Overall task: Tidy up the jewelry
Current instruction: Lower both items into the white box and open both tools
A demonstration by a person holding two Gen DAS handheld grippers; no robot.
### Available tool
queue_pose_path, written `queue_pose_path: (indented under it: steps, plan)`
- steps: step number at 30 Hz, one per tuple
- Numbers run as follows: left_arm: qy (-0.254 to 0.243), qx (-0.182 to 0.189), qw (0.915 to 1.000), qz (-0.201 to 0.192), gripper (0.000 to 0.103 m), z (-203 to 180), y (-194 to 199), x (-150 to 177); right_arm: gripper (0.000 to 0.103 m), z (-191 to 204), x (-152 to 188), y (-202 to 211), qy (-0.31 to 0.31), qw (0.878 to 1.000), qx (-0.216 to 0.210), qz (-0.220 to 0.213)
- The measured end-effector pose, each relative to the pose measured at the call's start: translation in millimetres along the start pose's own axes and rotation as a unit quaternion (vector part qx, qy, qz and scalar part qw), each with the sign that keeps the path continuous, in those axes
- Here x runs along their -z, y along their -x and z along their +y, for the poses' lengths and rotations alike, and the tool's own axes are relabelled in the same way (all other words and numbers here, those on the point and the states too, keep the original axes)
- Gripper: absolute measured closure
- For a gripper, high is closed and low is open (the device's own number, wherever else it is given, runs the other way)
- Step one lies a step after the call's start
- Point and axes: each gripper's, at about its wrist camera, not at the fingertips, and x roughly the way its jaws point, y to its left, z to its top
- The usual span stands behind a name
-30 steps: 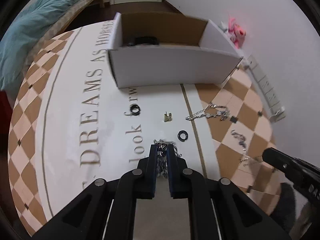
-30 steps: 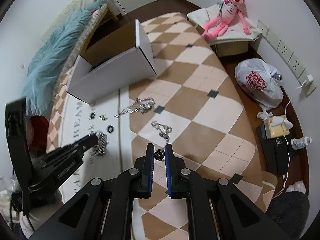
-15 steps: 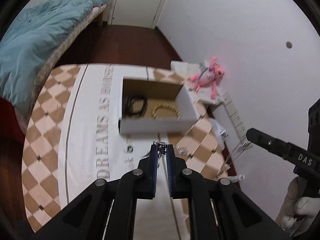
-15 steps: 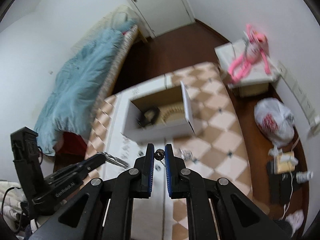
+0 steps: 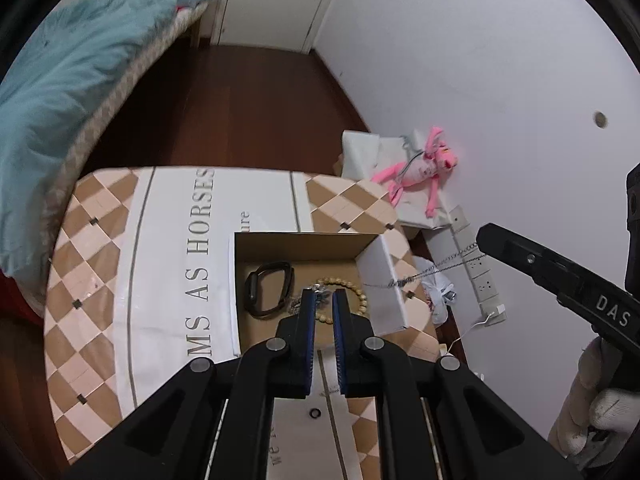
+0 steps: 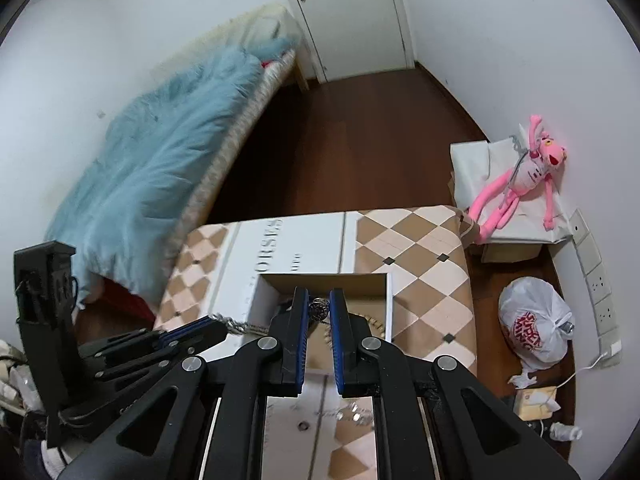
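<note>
My left gripper (image 5: 323, 300) is shut on a silver chain bracelet (image 5: 319, 291) and holds it high above the open white cardboard box (image 5: 380, 280). Inside the box lie a black band (image 5: 266, 290) and a beige bead bracelet (image 5: 358, 294). My right gripper (image 6: 319, 305) is shut on a thin chain necklace with a round silver pendant (image 6: 319, 307), also above the box (image 6: 388, 300). In the left wrist view the right gripper's tip (image 5: 486, 236) trails that thin chain (image 5: 432, 272). In the right wrist view the left gripper's tip (image 6: 218, 326) shows the bracelet (image 6: 236, 326).
The box stands on a table with a checkered cloth (image 5: 92, 280). A small black ring (image 5: 315, 413) lies on the cloth below the grippers. A bed with a blue blanket (image 6: 160, 152) is at the left, a pink plush toy (image 6: 516, 184) and a white bag (image 6: 536, 324) at the right.
Both grippers have lifted their chains off the cloth, risen high and moved over the open box. Both have stayed shut.
</note>
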Motion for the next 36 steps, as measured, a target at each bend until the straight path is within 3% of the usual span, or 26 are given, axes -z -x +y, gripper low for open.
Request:
queue_pose_path:
  steps: [3,8,10,12,14,15,16,18,19,21,22,23,24,25,30,36]
  plan:
    - [0.016,0.001,0.9997,0.021,0.097,8.0,-16.8,-5.9,0.092,-5.3,-12.7,-35.3,0.006,0.999,0.015,0.030]
    - [0.040,-0.029,0.9978,0.043,0.095,16.9,-34.2,-15.2,0.092,-10.0,-22.4,-78.7,0.019,0.997,0.034,0.066]
    - [0.037,-0.060,0.9963,0.048,0.095,19.1,-39.1,-18.1,0.092,-10.4,-25.6,-93.9,0.024,0.996,0.039,0.079]
    - [0.031,-0.094,0.9940,0.047,0.087,20.9,-42.1,-19.6,0.091,-10.5,-27.9,-108.8,0.027,0.993,0.041,0.104]
    - [0.022,-0.117,0.9923,0.034,0.060,23.3,-40.7,-20.3,0.088,-12.4,-27.1,-120.6,0.030,0.991,0.054,0.121]
    - [0.019,-0.133,0.9906,0.028,0.049,24.5,-39.3,-19.8,0.079,-13.7,-26.2,-125.9,0.031,0.989,0.062,0.129]
    - [0.016,-0.146,0.9889,0.022,0.034,26.3,-39.0,-19.2,0.062,-16.2,-25.8,-127.4,0.030,0.989,0.065,0.131]
    - [0.010,-0.165,0.9862,0.006,0.031,28.3,-36.1,-18.2,0.044,-19.5,-22.5,-128.0,0.028,0.988,0.074,0.130]
    - [0.009,-0.174,0.9846,0.000,0.030,30.1,-35.0,-17.2,0.043,-20.5,-21.2,-126.9,0.027,0.988,0.076,0.129]
    - [0.011,-0.184,0.9828,-0.005,0.015,34.2,-34.6,-15.2,0.042,-22.8,-15.7,-123.9,0.027,0.988,0.084,0.127]
    - [0.013,-0.184,0.9828,-0.005,0.003,36.6,-34.7,-13.5,0.036,-22.4,-13.8,-123.0,0.030,0.987,0.092,0.126]
    - [0.013,-0.186,0.9824,-0.007,0.002,37.9,-35.3,-11.6,0.030,-22.3,-10.9,-121.7,0.032,0.987,0.100,0.125]
    - [0.012,-0.192,0.9812,-0.006,0.002,39.4,-35.8,-8.6,0.015,-22.5,-5.6,-120.0,0.036,0.985,0.115,0.122]
    - [0.012,-0.195,0.9806,-0.005,0.002,39.1,-36.3,-6.9,0.006,-21.1,-2.2,-119.4,0.040,0.984,0.125,0.121]
    - [0.007,-0.203,0.9792,-0.003,0.001,36.5,-38.8,7.1,0.005,-19.6,24.0,-115.3,0.045,0.979,0.156,0.119]
    - [0.006,-0.195,0.9807,-0.005,0.001,29.5,-31.1,18.3,0.003,-20.0,41.4,-100.6,0.036,0.981,0.164,0.101]
